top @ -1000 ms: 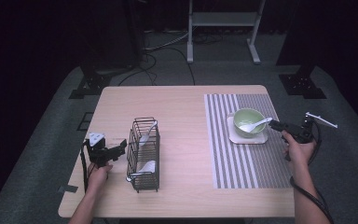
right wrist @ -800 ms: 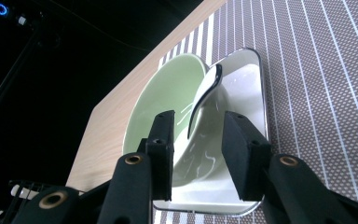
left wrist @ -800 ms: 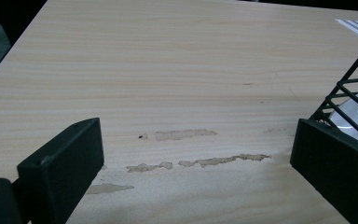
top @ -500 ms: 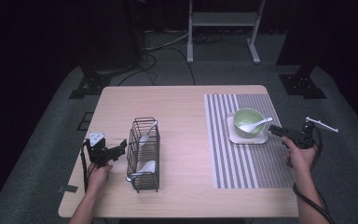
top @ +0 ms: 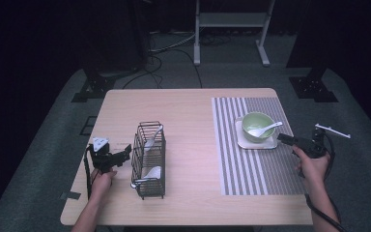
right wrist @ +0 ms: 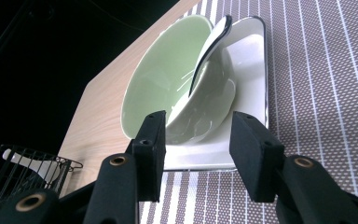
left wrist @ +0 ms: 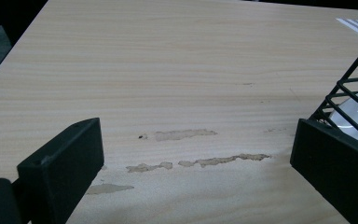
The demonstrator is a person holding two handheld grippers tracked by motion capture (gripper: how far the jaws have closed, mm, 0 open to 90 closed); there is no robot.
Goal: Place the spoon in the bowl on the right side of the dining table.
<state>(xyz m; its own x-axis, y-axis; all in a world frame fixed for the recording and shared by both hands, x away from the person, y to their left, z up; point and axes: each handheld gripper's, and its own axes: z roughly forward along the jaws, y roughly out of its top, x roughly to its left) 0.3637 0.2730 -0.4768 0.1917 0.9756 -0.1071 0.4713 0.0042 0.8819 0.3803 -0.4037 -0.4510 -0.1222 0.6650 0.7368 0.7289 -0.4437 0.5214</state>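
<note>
A pale green bowl [top: 256, 124] stands on a square white plate [top: 265, 143] on the striped placemat [top: 251, 169]. A white spoon [top: 264, 129] rests in the bowl, its handle over the right rim. My right gripper [top: 284, 138] hovers just right of the plate. In the right gripper view the right gripper [right wrist: 199, 122] faces the bowl [right wrist: 168, 88] and spoon [right wrist: 209, 44]; its jaws have just been opening, with nothing between them. My left gripper [top: 124, 154] rests open beside the black wire rack [top: 149, 159]. The left gripper [left wrist: 196, 133] has bare table between its jaws.
The rack [left wrist: 349, 88] holds white ware [top: 150, 172] and stands left of the table's middle. The wooden table [top: 193, 116] ends close beyond the placemat's right side. Cables and stand legs lie on the dark floor behind.
My right gripper has drawn back from the spoon handle toward the person, leaving the spoon in the bowl. The left gripper has not moved.
</note>
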